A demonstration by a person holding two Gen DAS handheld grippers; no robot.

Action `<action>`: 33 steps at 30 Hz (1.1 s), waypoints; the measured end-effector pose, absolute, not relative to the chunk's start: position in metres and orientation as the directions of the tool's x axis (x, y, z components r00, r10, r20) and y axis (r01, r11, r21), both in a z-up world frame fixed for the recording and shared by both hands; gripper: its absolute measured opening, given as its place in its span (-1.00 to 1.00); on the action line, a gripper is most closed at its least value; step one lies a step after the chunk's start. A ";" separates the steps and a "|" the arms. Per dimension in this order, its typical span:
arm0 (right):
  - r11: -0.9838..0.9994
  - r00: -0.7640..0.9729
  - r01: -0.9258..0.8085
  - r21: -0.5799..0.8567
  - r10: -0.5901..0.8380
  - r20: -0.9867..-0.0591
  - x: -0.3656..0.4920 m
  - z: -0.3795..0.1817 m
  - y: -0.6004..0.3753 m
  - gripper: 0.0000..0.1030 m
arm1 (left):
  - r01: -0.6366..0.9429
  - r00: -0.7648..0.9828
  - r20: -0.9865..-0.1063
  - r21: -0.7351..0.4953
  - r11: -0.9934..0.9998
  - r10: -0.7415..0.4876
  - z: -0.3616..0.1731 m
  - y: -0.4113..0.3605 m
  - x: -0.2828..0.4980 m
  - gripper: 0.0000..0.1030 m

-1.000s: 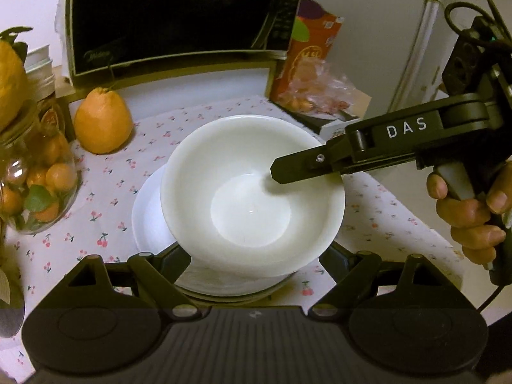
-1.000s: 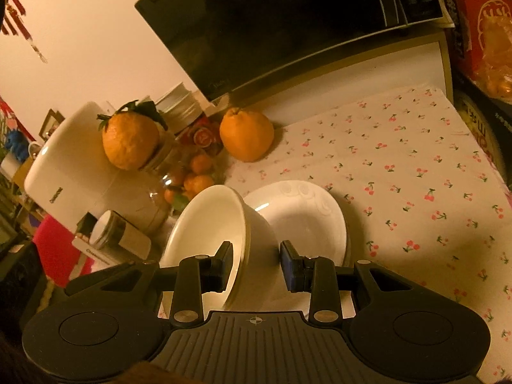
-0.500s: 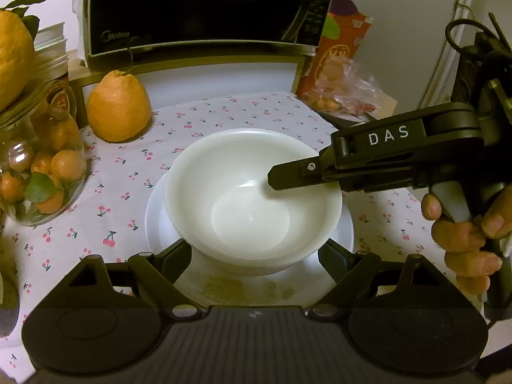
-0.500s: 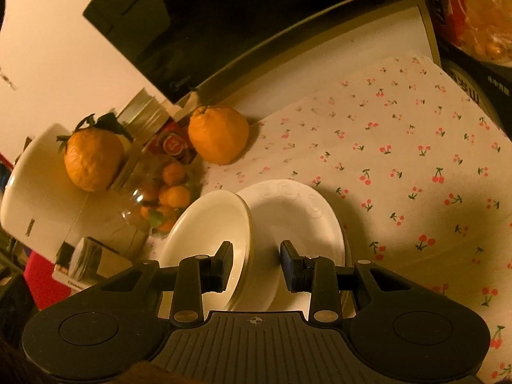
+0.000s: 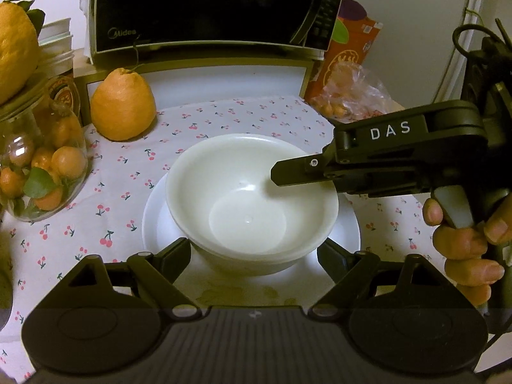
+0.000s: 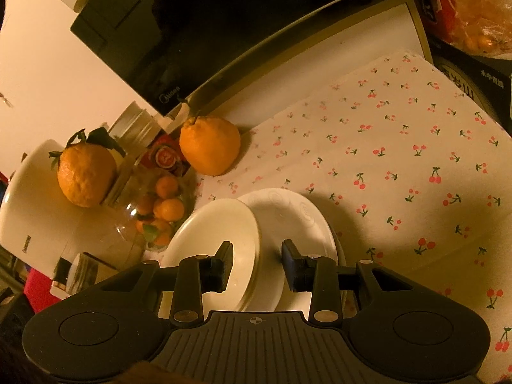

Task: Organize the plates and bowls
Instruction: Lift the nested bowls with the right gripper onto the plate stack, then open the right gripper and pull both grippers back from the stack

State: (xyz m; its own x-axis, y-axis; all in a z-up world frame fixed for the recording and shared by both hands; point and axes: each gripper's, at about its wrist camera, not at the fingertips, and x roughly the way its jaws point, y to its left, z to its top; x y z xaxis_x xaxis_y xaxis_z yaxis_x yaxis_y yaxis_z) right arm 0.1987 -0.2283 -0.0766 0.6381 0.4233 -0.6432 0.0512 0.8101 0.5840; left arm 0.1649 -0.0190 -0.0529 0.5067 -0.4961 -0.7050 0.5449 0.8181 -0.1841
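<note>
Glass sits at the far left: a clear jar (image 5: 38, 166) of small orange fruits, smooth and rounded, beside a knobbly, pear-shaped citrus fruit (image 5: 123, 105) on the cherry-print cloth (image 5: 224, 112) that covers the tabletop. At the middle, the white bowl (image 5: 249, 192), glossy and deep with a thick rounded rim, now rests level on the flat white plate (image 5: 153, 217), where a second ago it hung tilted above it. I judge that the stacking step is as good as done and only the letting go is left. The left tongs (image 5: 254, 252) are released, their matte black fingers spread wide to either side of the bowl's near wall, over the plate, with no clear contact. To the right, the right tongs (image 6: 257, 265) straddle the bowl's rim, one finger inside and one outside. Their jaws have just been opening with the rim between them, and I cannot tell whether the pads still press on it. A hand (image 5: 464, 243) grips their handle at the far right. Ceramic this smooth would slide on the plate if nudged.
</note>
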 end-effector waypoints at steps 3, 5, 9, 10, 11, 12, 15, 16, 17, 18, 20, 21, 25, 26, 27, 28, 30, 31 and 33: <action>0.808 0.631 0.060 0.587 0.425 -0.649 0.199 -0.076 -0.229 -0.33 | 0.539 0.503 -0.700 -0.203 0.817 -0.506 -0.051 -0.018 0.166 0.74; 0.803 0.624 0.065 0.593 0.431 -0.652 0.198 -0.076 -0.230 -0.20 | 0.536 0.503 -0.694 -0.216 0.816 -0.515 -0.049 -0.018 0.165 0.85; 0.807 0.632 0.059 0.587 0.426 -0.648 0.195 -0.072 -0.230 0.29 | 0.532 0.493 -0.708 -0.214 0.819 -0.505 -0.048 -0.021 0.164 0.94; 0.810 0.634 0.058 0.584 0.422 -0.648 0.194 -0.070 -0.230 0.29 | 0.528 0.493 -0.713 -0.210 0.823 -0.499 -0.048 -0.021 0.164 0.95; 0.810 0.635 0.058 0.583 0.421 -0.648 0.193 -0.069 -0.231 0.30 | 0.525 0.492 -0.717 -0.208 0.825 -0.494 -0.048 -0.021 0.164 0.95; 0.810 0.637 0.059 0.583 0.419 -0.647 0.192 -0.068 -0.232 0.32 | 0.522 0.490 -0.720 -0.210 0.827 -0.492 -0.048 -0.020 0.163 0.96; 0.812 0.647 0.058 0.581 0.412 -0.642 0.190 -0.063 -0.234 0.38 | 0.516 0.493 -0.718 -0.214 0.830 -0.492 -0.045 -0.017 0.160 0.97; 0.814 0.650 0.057 0.579 0.409 -0.640 0.188 -0.062 -0.235 0.39 | 0.514 0.496 -0.715 -0.215 0.830 -0.493 -0.044 -0.016 0.159 0.99; 0.815 0.652 0.056 0.577 0.407 -0.639 0.187 -0.060 -0.236 0.39 | 0.513 0.500 -0.711 -0.216 0.831 -0.494 -0.042 -0.015 0.157 0.99; 0.816 0.654 0.054 0.576 0.407 -0.638 0.186 -0.058 -0.237 0.39 | 0.510 0.504 -0.709 -0.217 0.833 -0.493 -0.041 -0.013 0.156 0.99; 0.818 0.654 0.046 0.574 0.409 -0.636 0.183 -0.055 -0.238 0.40 | 0.505 0.508 -0.709 -0.215 0.836 -0.489 -0.039 -0.011 0.153 0.99; 0.822 0.655 0.040 0.569 0.408 -0.636 0.181 -0.053 -0.238 0.40 | 0.503 0.511 -0.710 -0.211 0.838 -0.485 -0.037 -0.010 0.151 0.99; 0.844 0.656 0.021 0.537 0.393 -0.644 0.170 -0.044 -0.237 0.40 | 0.490 0.527 -0.712 -0.192 0.850 -0.465 -0.032 -0.008 0.144 0.99; 0.849 0.656 0.017 0.528 0.389 -0.647 0.167 -0.043 -0.237 0.41 | 0.480 0.532 -0.714 -0.187 0.857 -0.455 -0.031 -0.007 0.141 0.99; 0.854 0.656 0.013 0.520 0.385 -0.649 0.164 -0.041 -0.237 0.41 | 0.475 0.534 -0.716 -0.184 0.860 -0.449 -0.030 -0.006 0.139 0.99; 0.859 0.655 0.010 0.512 0.382 -0.653 0.160 -0.040 -0.237 0.41 | 0.471 0.536 -0.719 -0.179 0.864 -0.442 -0.029 -0.006 0.136 0.99; 0.869 0.649 0.002 0.495 0.376 -0.662 0.152 -0.038 -0.237 0.41 | 0.466 0.541 -0.723 -0.169 0.869 -0.430 -0.026 -0.005 0.130 0.99; 0.874 0.648 -0.003 0.486 0.372 -0.665 0.148 -0.037 -0.236 0.41 | 0.464 0.543 -0.725 -0.162 0.871 -0.424 -0.025 -0.005 0.128 0.99; 0.885 0.645 -0.013 0.465 0.363 -0.672 0.139 -0.034 -0.236 0.42 | 0.462 0.546 -0.732 -0.143 0.875 -0.408 -0.024 -0.006 0.121 0.99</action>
